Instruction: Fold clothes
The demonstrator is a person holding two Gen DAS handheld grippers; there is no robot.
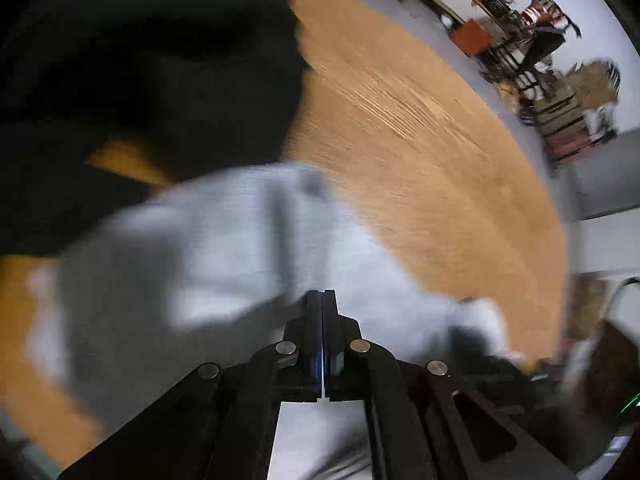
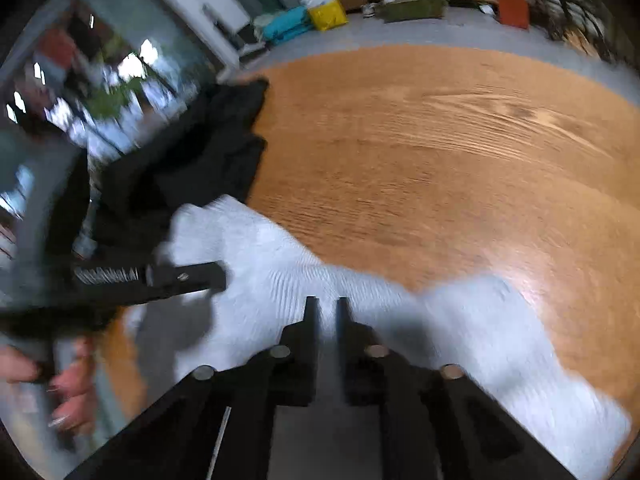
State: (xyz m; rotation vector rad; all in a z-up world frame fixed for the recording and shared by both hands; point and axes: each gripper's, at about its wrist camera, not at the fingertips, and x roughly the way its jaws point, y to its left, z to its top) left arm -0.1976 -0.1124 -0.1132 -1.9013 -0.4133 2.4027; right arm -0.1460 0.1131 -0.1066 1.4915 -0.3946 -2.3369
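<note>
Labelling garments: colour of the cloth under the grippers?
Pale grey-white cloth; clearest in the right wrist view.

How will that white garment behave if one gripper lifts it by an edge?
The white garment will probably flop and drape, since it already lies in soft rumpled folds on the wooden table. It looks thin, so likely light. One pinch may let it sag; the left gripper seems shut on it.

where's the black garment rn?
The black garment lies bunched on the wooden table, at the left of both wrist views, beyond and touching the white garment under both grippers.
</note>
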